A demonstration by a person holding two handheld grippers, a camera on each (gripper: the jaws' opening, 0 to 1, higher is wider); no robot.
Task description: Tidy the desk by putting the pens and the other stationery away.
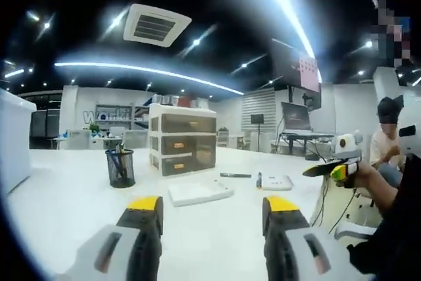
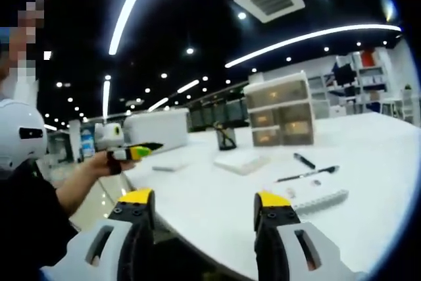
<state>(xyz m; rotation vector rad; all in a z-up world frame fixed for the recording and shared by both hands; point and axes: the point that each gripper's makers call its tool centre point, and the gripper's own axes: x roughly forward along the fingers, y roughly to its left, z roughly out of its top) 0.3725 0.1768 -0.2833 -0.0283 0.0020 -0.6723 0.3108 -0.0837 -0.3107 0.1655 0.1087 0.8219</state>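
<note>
- A dark pen (image 1: pixel 235 175) lies flat on the white table (image 1: pixel 66 202), just right of the drawer unit's foot; in the right gripper view two pens show, a short black one (image 2: pixel 304 160) and a longer slim one (image 2: pixel 308 174) lying slantwise nearer the camera.
- A black mesh pen holder (image 1: pixel 120 167) stands upright left of the drawers with several dark pens sticking out of its top; in the right gripper view it (image 2: pixel 225 136) stands left of the drawers too.
- The drawer unit (image 1: pixel 182 139) is white with three translucent brownish drawers, all pushed in; it is seen again in the right gripper view (image 2: pixel 280 110).
- A flat white tray or lid (image 1: pixel 200 191) lies in front of the drawers, apart from them.
- A small white boxy item (image 1: pixel 275 181) rests right of the pen; what it is cannot be told.
- The left gripper (image 1: pixel 212 218) hangs above the near table, its yellow-tipped fingers spread wide with nothing between them.
- The right gripper (image 2: pixel 201 212) is over the table edge, fingers likewise wide and empty; it also shows at the right of the left gripper view (image 1: pixel 332 167), held in a hand.
- A seated person (image 1: pixel 387 137) is at the far right.
</note>
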